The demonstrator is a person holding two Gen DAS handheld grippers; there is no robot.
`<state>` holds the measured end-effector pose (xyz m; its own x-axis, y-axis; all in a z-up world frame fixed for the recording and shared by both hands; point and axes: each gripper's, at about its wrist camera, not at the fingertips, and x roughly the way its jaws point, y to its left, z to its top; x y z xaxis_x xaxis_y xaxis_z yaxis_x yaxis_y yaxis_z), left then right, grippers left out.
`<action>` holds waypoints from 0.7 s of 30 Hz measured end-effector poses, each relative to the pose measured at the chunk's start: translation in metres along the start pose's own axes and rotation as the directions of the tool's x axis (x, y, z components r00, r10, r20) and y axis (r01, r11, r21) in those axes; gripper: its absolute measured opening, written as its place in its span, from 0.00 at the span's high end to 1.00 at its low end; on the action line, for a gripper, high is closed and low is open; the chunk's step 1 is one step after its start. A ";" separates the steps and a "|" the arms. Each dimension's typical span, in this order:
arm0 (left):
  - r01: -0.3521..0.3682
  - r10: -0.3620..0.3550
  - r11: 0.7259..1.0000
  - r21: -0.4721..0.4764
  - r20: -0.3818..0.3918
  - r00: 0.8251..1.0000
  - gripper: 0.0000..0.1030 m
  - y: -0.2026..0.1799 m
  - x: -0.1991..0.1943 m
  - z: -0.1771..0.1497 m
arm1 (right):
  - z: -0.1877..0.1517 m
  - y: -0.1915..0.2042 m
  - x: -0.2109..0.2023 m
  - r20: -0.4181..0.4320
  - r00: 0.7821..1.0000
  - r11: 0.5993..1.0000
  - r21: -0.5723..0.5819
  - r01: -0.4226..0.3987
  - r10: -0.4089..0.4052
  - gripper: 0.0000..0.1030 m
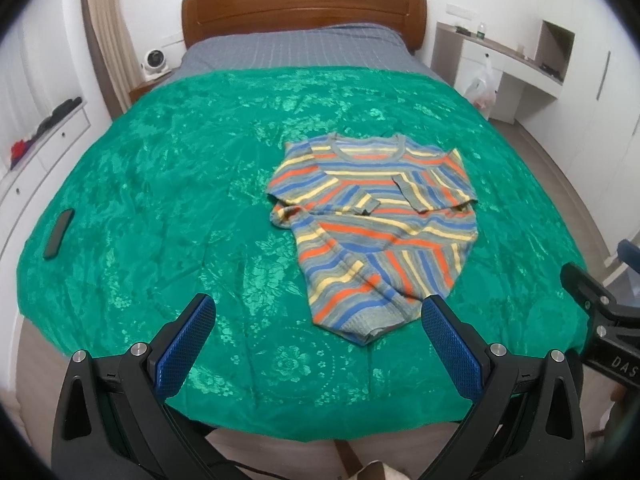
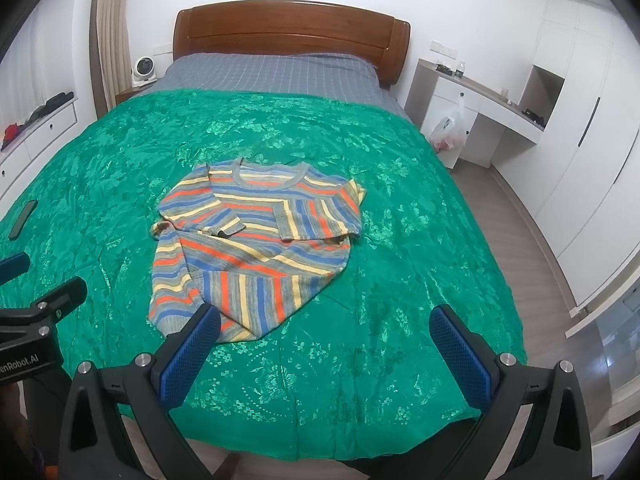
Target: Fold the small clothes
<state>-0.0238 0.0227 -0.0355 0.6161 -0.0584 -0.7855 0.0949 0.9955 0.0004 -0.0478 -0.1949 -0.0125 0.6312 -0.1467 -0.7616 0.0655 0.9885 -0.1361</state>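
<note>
A striped sweater (image 1: pixel 374 220) lies on the green bedspread (image 1: pixel 160 184), neckline toward the wooden headboard (image 1: pixel 304 4) at 12 o'clock. Both sleeves are folded in across the chest, their cuffs apart near the middle, and the lower hem is skewed and rumpled toward 6 o'clock.

The left gripper (image 1: pixel 318 320) hangs above the near edge of the bed with its 2 blue-padded fingers (image 1: pixel 188 340) spread wide and nothing between them. In its own view the sweater's hem sits just inside the finger at 5 o'clock; I cannot tell whether they touch. The right gripper (image 2: pixel 326 330) is likewise spread wide and holds nothing. From its camera the hem lies at 9 o'clock of the gap, behind the tip of the near finger (image 2: pixel 188 354), and bare bedspread fills the space between the pads.

A dark phone (image 1: pixel 59 234) rests on the bedspread at 9 o'clock, well apart from the sweater. Beyond the green cloth a grey checked sheet (image 2: pixel 272 74) runs up to the headboard. A small white fan (image 2: pixel 141 67) stands at 11 o'clock, and a plastic bag (image 2: pixel 450 126) hangs off the white desk (image 2: pixel 492 108) at 2 o'clock.
</note>
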 end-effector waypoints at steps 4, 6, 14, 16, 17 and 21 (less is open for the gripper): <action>0.009 -0.009 1.000 0.020 -0.018 1.000 0.00 -0.005 0.006 -0.001 | 0.001 -0.002 0.008 -0.020 1.000 1.000 0.010 -0.006 0.006 0.00; 0.014 -0.014 1.000 0.026 -0.021 1.000 0.00 -0.008 0.008 -0.001 | 0.001 -0.003 0.011 -0.024 1.000 1.000 0.010 -0.012 0.012 0.00; 0.023 -0.021 0.998 0.062 -0.044 0.999 0.00 -0.018 0.023 0.000 | 0.001 -0.005 0.033 -0.057 0.998 0.999 0.012 -0.030 0.031 0.00; 0.022 -0.019 0.998 0.063 -0.054 0.998 0.00 -0.020 0.028 0.000 | 0.001 -0.006 0.038 -0.063 0.997 0.999 0.011 -0.032 0.032 0.00; 0.020 -0.016 0.998 0.063 -0.058 0.998 0.00 -0.020 0.030 0.001 | 0.001 -0.005 0.041 -0.067 0.997 0.999 0.009 -0.031 0.031 0.00; 0.009 -0.004 0.998 0.067 -0.077 0.997 0.00 -0.022 0.041 0.000 | -0.002 -0.007 0.057 -0.103 0.994 1.000 0.007 -0.026 0.026 0.00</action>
<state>-0.0006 -0.0018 -0.0677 0.5533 -0.0564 -0.8311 0.1530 0.9876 0.0349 -0.0138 -0.2106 -0.0561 0.5496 -0.1234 -0.8262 0.0549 0.9922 -0.1117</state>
